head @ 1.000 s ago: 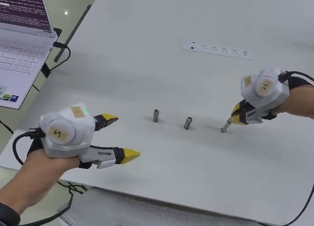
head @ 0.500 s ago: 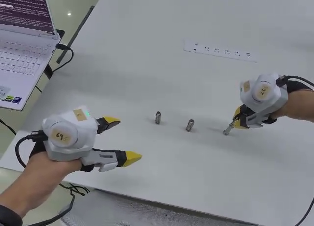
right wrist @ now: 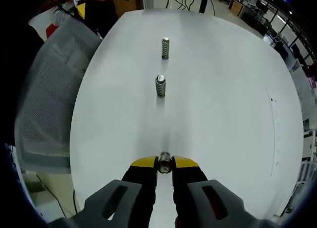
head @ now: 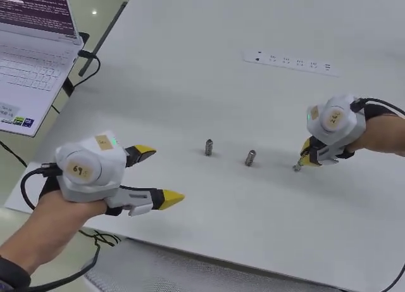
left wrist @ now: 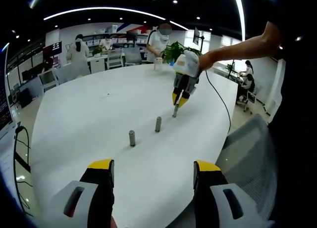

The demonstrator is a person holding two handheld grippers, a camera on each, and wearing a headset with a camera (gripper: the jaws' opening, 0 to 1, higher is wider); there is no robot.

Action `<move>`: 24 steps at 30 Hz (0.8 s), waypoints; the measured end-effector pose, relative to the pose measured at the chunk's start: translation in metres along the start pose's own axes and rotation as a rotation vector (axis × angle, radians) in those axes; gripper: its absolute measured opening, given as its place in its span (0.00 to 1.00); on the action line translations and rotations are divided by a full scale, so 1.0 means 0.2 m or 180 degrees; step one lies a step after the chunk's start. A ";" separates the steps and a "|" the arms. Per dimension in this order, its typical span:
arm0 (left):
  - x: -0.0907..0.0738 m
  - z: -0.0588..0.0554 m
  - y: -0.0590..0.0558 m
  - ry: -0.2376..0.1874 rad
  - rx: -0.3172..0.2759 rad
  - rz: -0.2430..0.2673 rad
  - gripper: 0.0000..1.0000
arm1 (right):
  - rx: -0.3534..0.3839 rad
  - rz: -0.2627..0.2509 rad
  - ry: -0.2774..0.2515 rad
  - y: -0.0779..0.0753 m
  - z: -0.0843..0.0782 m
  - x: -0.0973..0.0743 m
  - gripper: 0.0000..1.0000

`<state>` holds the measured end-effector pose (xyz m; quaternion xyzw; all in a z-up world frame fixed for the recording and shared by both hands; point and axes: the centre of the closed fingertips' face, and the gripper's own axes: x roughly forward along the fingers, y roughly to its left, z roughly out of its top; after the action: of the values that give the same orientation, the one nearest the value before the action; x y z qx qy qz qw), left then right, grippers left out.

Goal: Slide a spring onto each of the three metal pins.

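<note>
Spring number three point(right wrist: 165, 162) sat clamped between the jaws of the right gripper point(right wrist: 165, 164), which were closed down to the width of its coils, its lower end at the white worktop point(head: 190, 83). At 9 o'clock from it in the head view, the nearer spring point(head: 250, 158) and the farther spring point(head: 209, 147) stood upright in line. The left gripper point(head: 158, 176), at 8 o'clock, hovered with its jaws spread wide and empty. A laptop point(head: 31, 45) lay at 10 o'clock and a power strip point(head: 292, 63) at 1 o'clock.
</note>
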<state>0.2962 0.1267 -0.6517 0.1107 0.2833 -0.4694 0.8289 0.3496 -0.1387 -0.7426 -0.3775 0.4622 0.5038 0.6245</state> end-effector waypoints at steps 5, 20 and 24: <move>-0.01 -0.01 0.01 0.0008 -0.0016 0.0017 0.60 | -0.0009 0.0029 0.0031 0.01 -0.01 0.03 0.09; -0.03 -0.03 0.02 0.0013 -0.0050 0.0055 0.61 | -0.0006 0.0077 0.0079 0.02 -0.03 0.11 0.09; -0.04 -0.02 0.02 0.0008 -0.0052 0.0057 0.61 | -0.0006 0.0092 0.0088 0.02 -0.03 0.12 0.10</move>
<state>0.2958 0.1366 -0.6521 0.1071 0.2871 -0.4596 0.8336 0.3452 -0.1370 -0.7669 -0.3783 0.4757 0.5080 0.6104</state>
